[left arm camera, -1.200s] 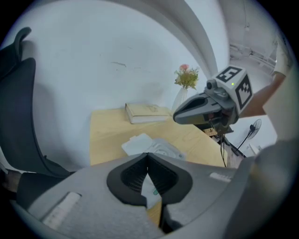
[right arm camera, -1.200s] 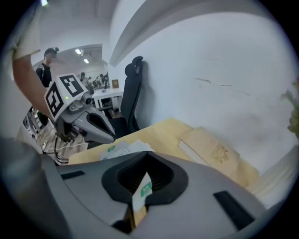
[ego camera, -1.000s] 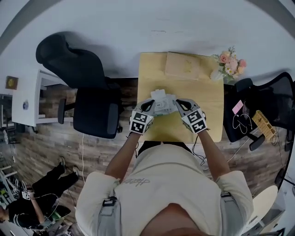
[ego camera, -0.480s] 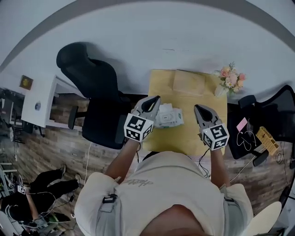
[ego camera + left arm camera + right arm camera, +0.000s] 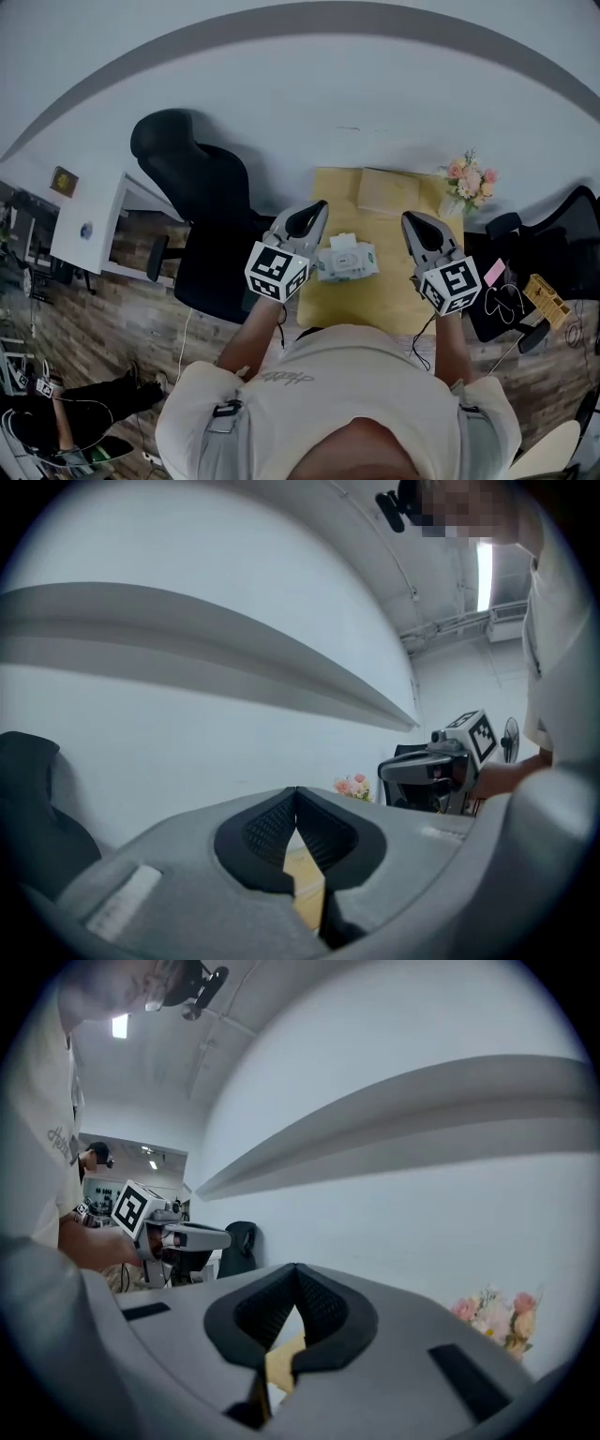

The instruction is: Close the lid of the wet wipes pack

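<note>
I am holding the left gripper and the right gripper on either side of the white soft-plastic wet wipes pack, and neither is touching it. The pack is lying flat on the pale yellow wooden tabletop, between the two grippers, so either one can reach its lid.

In the left gripper view the jaws are meeting at their tips with nothing between them, and the right gripper view is showing the same. In my judgement, closed tips suit pressing a flap down rather than gripping it.

A white part is standing up at the pack's far edge. I cannot tell whether it is the lid or a wipe.

No print on the pack is legible. Each marker cube is carrying square black-and-white patterns only. The lettering on the pale shirt is too small to read.
</note>
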The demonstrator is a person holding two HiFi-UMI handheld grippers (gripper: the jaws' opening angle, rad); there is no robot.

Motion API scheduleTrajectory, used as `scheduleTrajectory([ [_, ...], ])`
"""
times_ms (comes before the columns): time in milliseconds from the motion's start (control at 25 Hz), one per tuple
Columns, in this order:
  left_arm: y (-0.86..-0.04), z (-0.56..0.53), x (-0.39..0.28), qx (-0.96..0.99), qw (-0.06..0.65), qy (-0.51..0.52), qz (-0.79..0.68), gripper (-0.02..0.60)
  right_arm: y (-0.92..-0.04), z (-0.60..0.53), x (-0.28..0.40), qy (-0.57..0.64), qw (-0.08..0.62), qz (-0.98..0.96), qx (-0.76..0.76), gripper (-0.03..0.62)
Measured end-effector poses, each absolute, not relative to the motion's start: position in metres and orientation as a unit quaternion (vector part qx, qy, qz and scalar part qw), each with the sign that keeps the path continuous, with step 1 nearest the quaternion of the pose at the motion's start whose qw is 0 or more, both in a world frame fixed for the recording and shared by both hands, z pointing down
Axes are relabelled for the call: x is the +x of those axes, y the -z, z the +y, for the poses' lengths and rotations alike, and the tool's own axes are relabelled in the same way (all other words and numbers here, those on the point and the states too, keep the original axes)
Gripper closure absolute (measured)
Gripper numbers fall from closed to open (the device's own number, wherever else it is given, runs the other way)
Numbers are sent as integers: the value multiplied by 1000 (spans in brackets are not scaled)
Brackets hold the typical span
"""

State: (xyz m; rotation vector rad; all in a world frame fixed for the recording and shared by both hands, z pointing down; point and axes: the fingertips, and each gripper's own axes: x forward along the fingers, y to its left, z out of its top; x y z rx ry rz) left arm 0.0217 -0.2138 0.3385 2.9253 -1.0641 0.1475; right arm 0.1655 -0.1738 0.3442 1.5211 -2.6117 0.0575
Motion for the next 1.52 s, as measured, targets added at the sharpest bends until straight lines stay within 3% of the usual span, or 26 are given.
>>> scheduleTrajectory([
  [520, -290, -224, 7, 934, -31, -16, -357, 565, -296, -174, 168, 45, 62, -851, 520, 592],
  [1520, -326, -220, 5, 927, 7, -26, -374, 564, -330, -178, 168, -15, 38, -862, 505, 592],
])
